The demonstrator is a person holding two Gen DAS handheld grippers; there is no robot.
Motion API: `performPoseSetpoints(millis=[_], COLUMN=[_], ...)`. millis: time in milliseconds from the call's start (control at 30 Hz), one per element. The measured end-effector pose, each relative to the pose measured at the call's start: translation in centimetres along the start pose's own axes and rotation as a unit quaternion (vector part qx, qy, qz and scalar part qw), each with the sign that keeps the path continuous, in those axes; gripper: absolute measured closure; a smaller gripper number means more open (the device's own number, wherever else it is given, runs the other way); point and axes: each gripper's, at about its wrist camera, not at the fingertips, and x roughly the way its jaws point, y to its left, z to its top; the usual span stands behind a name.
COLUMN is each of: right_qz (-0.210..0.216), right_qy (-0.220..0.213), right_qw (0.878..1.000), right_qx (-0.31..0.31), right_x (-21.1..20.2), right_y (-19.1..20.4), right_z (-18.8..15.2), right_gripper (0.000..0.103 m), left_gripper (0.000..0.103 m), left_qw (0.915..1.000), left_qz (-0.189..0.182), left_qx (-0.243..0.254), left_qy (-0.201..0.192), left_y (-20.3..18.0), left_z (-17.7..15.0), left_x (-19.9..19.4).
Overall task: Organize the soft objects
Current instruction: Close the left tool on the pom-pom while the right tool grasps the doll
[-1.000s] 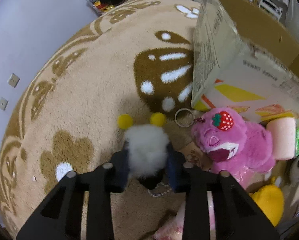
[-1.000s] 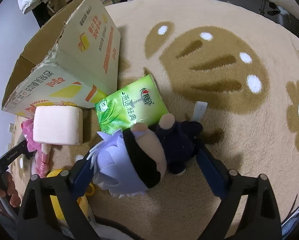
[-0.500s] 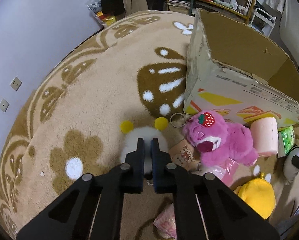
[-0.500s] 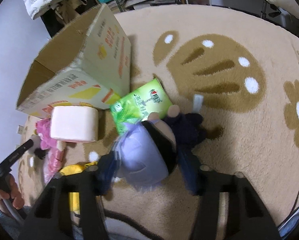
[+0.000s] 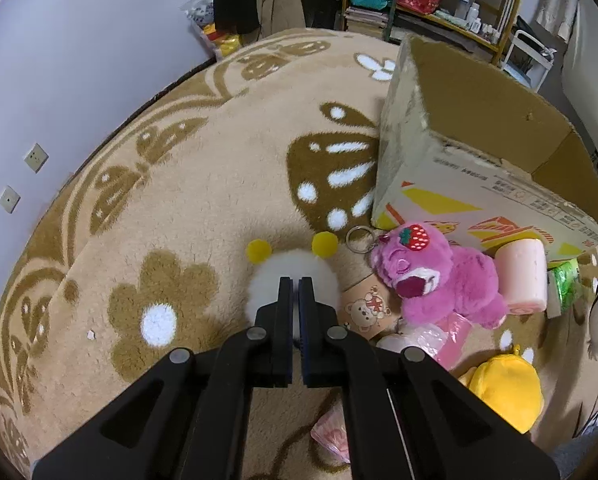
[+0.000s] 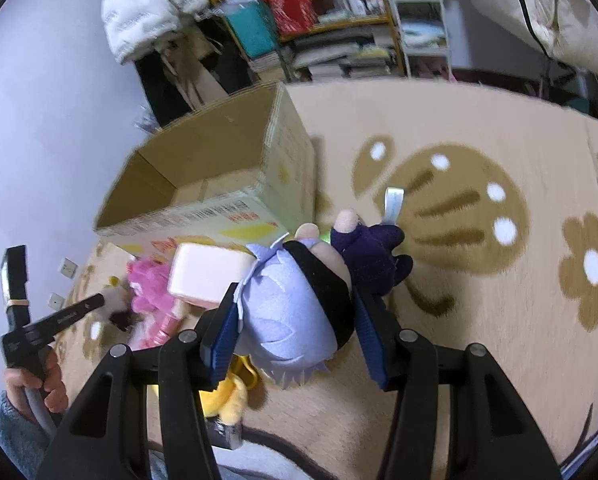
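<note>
Left wrist view: left claw (image 5: 295, 292) pressed nearly together, its fingers pinching the middle of a white fluffy plush (image 5: 295, 280) with two yellow pom-poms, which sits on the beige carpet (image 5: 179, 208). Just right of it lie a metal key ring (image 5: 358, 235), a pink bear plush (image 5: 439, 276) with a strawberry on its head, a pink roll (image 5: 525, 276) and a yellow plush (image 5: 507, 388); an open cardboard box (image 5: 479, 160) stands behind them. Right wrist view: right claw (image 6: 295, 320) partly closed around a lavender-haired doll (image 6: 299, 304) in dark clothes, both pads against the doll's head, which shows above the carpet with the box beyond it. Pink roll sits beside the doll's head; left claw and the hand (image 6: 39, 380) holding it show at the lower left edge.
</note>
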Motion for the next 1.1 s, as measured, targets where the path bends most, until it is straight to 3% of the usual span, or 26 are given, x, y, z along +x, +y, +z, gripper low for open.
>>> performPoseSetpoints(millis=[233,433,833,1100], right_qz=[0.028,0.034,0.044,0.049], right_qy=[-0.048,-0.051,-0.034,-0.023], right_qw=[0.998,0.997,0.997,0.997], right_qx=[-0.03,-0.044,-0.045,-0.049], right_x=[-1.5,-1.5,-0.6,0.1], right_y=[1.5,1.9,1.6,1.7], right_z=[0.5,0.4,0.3,0.4], right_gripper=[0.046,0.046,0.046,0.046], left_gripper=[0.103,0.103,0.089,0.06], left_qw=[0.9987,0.9971,0.9998,0.9991], left_qz=[-0.019,-0.018,0.016,0.029], left_qx=[0.02,0.033,0.001,-0.004], left_qy=[-0.042,-0.066,0.013,0.03], left_y=[-1.1,-1.5,-0.2,-0.2], left_z=[-0.2,-0.1,0.8,1.3], left_x=[-3.2,-4.8,0.9,3.1])
